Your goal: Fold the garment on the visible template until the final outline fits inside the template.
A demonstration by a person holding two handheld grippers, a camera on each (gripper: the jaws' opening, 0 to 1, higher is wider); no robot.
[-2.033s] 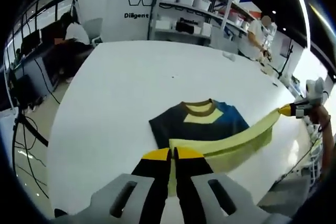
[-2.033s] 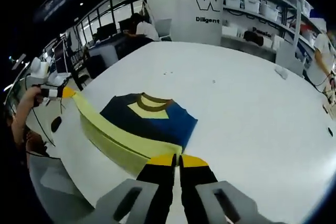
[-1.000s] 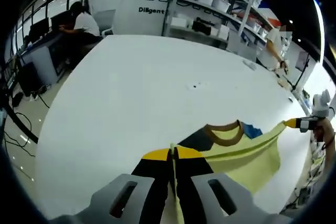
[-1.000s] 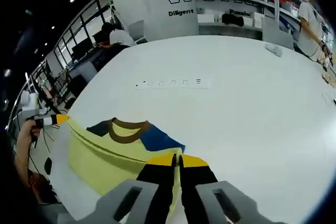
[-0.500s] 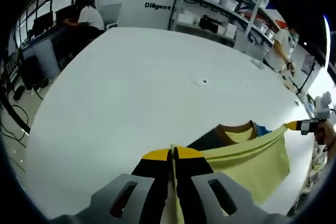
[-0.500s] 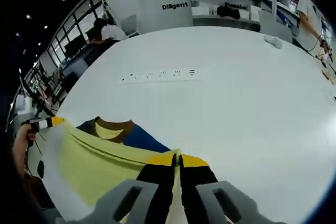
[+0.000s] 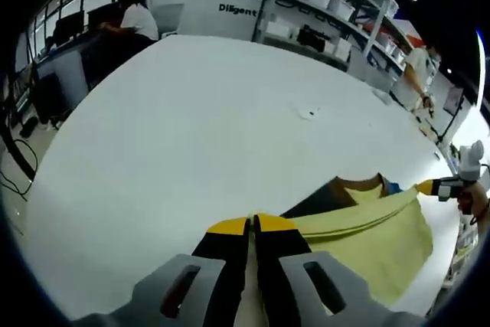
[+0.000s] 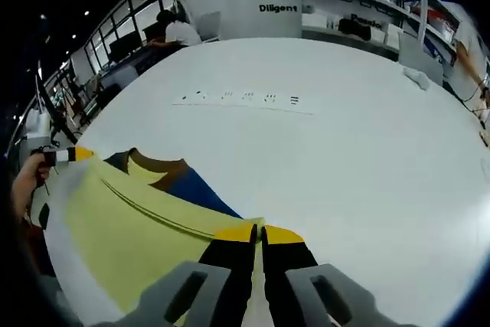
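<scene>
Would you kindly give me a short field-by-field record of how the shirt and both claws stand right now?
shirt: yellow, dark and blue T-shirt, yellow part drawn over the dark body
collar: brown, uncovered
left claw: shut on the shirt's yellow edge
right claw: shut on the same yellow edge
edge: stretched between the two claws
table: white, shirt near its close rim
background: shelves, seated person
</scene>
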